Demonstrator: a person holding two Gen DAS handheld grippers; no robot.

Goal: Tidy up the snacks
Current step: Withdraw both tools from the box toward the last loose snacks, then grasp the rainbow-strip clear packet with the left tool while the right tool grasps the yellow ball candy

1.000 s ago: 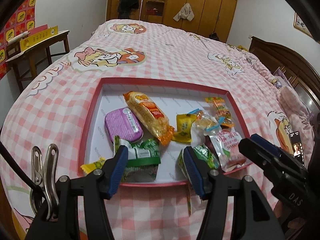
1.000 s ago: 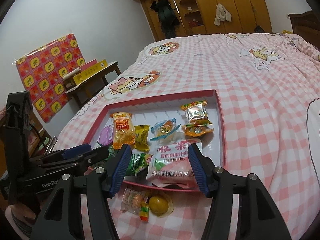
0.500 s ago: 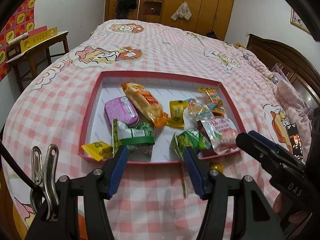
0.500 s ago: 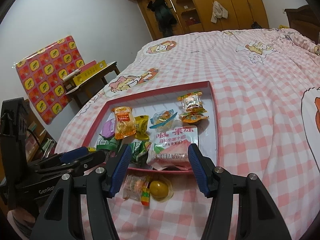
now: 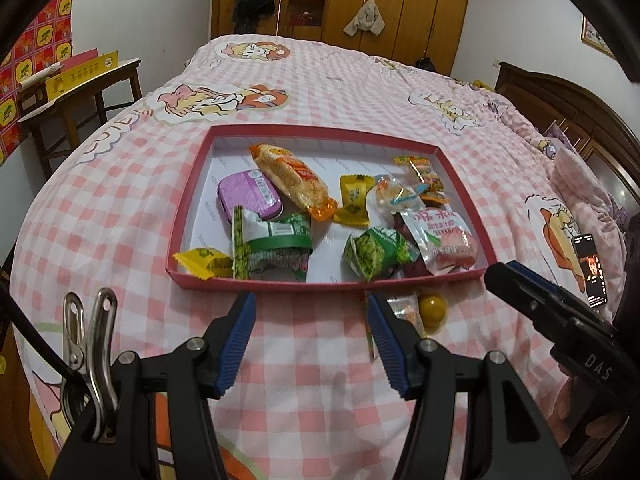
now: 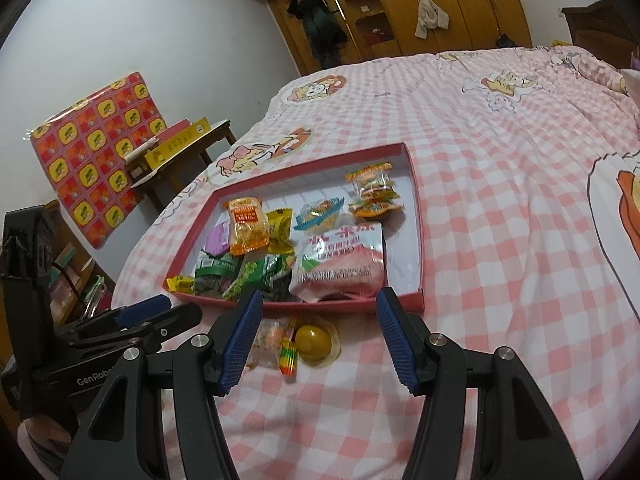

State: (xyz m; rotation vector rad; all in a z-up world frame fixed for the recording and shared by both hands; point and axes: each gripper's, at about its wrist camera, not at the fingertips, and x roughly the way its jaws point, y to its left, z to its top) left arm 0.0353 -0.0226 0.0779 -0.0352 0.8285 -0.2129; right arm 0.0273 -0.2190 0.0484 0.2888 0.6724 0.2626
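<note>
Two snacks lie on the pink checked bedspread (image 6: 500, 216) just outside the near wall of the red tray (image 6: 418, 216): a round yellow jelly cup (image 6: 315, 340) and, touching its left side, a clear packet of mixed sweets (image 6: 276, 338) with a striped candy at its edge. Both sit directly ahead of the right gripper (image 6: 318, 338), inside the span of its blue pads, so this hand looks the nearer and better lined up. Its jaws stand released, parted wider than the two pieces together, and nothing is between the pads. The left gripper (image 5: 310, 340) is likewise parted and empty over bare cloth; from it the jelly cup (image 5: 432, 309) lies off to the right, beyond its right finger, with the clear packet (image 5: 404, 308) partly hidden behind that finger. The packet's long axis seems to run near to far, roughly along the line of the right fingers, so closing across its short width looks workable. The tray wall stands just beyond the two pieces, leaving little room on the far side, while the near side is open cloth. Inside, the tray is crowded at its near edge by the pink pouch (image 6: 340, 268) and green packets (image 6: 260, 274); the right and far portions show bare floor for setting things down.
</note>
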